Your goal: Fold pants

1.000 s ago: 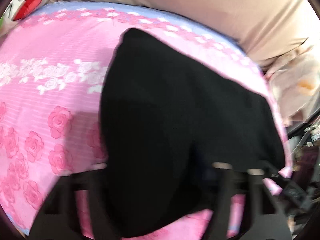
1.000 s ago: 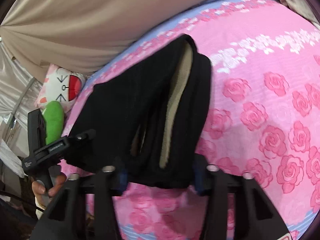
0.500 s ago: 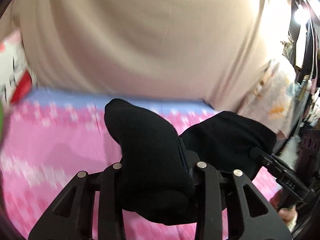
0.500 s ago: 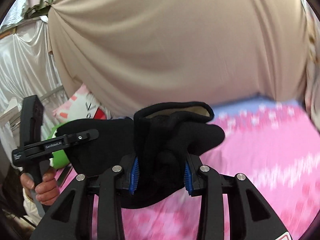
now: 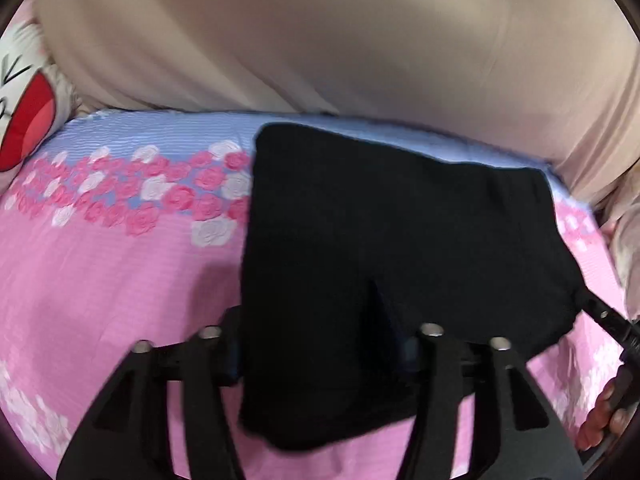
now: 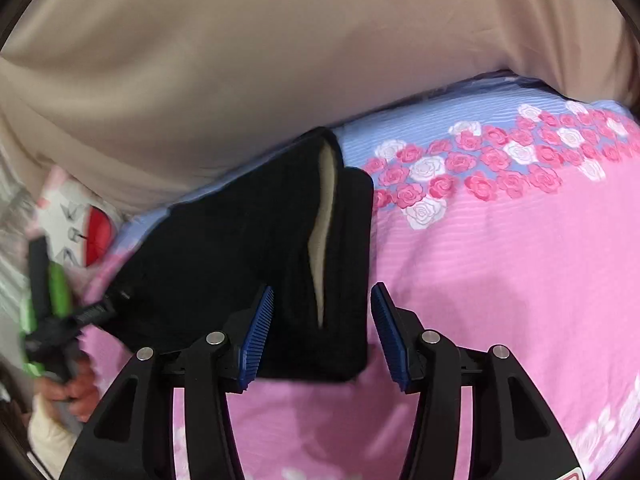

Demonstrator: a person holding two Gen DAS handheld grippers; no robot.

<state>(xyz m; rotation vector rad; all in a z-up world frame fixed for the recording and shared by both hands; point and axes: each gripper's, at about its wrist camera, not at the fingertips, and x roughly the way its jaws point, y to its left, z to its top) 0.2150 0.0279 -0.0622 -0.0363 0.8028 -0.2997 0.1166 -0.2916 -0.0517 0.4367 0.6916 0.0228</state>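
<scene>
The black pants (image 5: 384, 240) lie folded on the pink rose-print bed sheet (image 5: 100, 272), near its far blue edge. In the right wrist view the pants (image 6: 248, 256) show a beige lining at the waistband opening. My right gripper (image 6: 322, 332) is open, its blue pads (image 6: 258, 332) apart on either side of the pants' near right corner. My left gripper (image 5: 320, 356) stands wide apart around the near left edge of the pants, with the cloth lying between and over its fingers. The right gripper's tip shows at the pants' right corner in the left wrist view (image 5: 600, 312).
A beige curtain (image 5: 320, 32) hangs behind the bed. A white and red cartoon pillow (image 5: 24, 120) lies at the far left corner. The person's hand holds the left gripper's handle (image 6: 52, 320), low at the left of the right wrist view.
Half a second ago both grippers held the pants lifted and bunched above the bed. Now the pants lie flat on the sheet near the far edge and both grippers have opened.
</scene>
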